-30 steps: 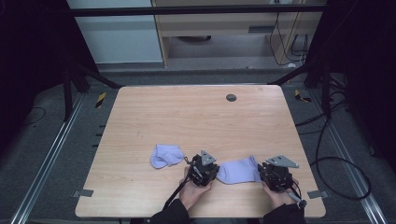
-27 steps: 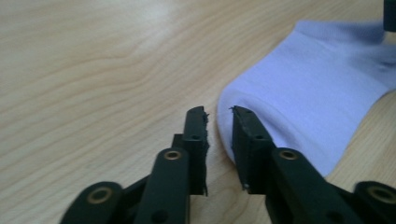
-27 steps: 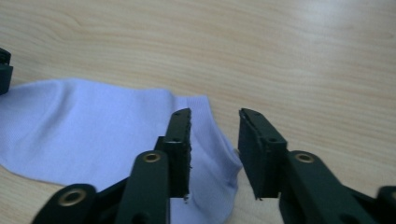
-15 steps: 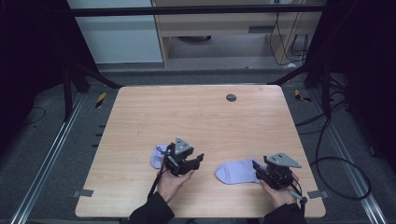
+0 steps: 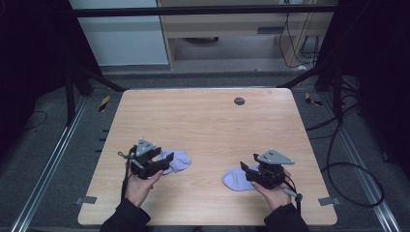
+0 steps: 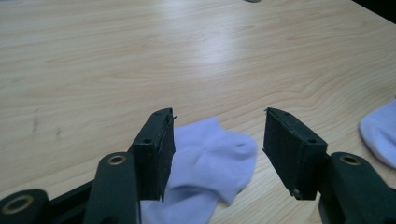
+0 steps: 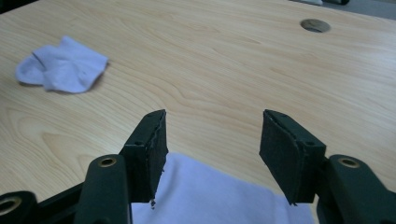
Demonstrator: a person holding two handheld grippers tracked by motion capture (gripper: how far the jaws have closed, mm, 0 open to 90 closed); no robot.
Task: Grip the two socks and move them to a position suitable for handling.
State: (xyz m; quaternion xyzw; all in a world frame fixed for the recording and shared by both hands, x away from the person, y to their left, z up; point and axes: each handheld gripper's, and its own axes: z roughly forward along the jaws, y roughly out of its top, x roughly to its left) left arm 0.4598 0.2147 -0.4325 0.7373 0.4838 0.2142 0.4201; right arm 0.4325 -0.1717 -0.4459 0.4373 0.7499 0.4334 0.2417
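Observation:
Two pale lavender socks lie on the wooden table (image 5: 203,125). The left sock (image 5: 178,160) is crumpled, and my left gripper (image 5: 162,160) stands open at its left end, just above it. In the left gripper view that sock (image 6: 210,161) lies under and between the spread jaws of the left gripper (image 6: 217,137). The right sock (image 5: 235,179) lies flat, with my right gripper (image 5: 247,172) open over its right part. In the right gripper view the right sock (image 7: 210,198) spreads below the right gripper (image 7: 212,135). Neither gripper holds anything.
A dark round grommet (image 5: 239,101) sits in the table near its far edge. The second sock (image 6: 380,130) lies at the right of the left gripper view, and the crumpled one (image 7: 60,65) lies far left in the right gripper view. Black frame bars and cables surround the table.
My left gripper has moved left, from beside the right sock to the crumpled left sock. The right gripper has stayed in place.

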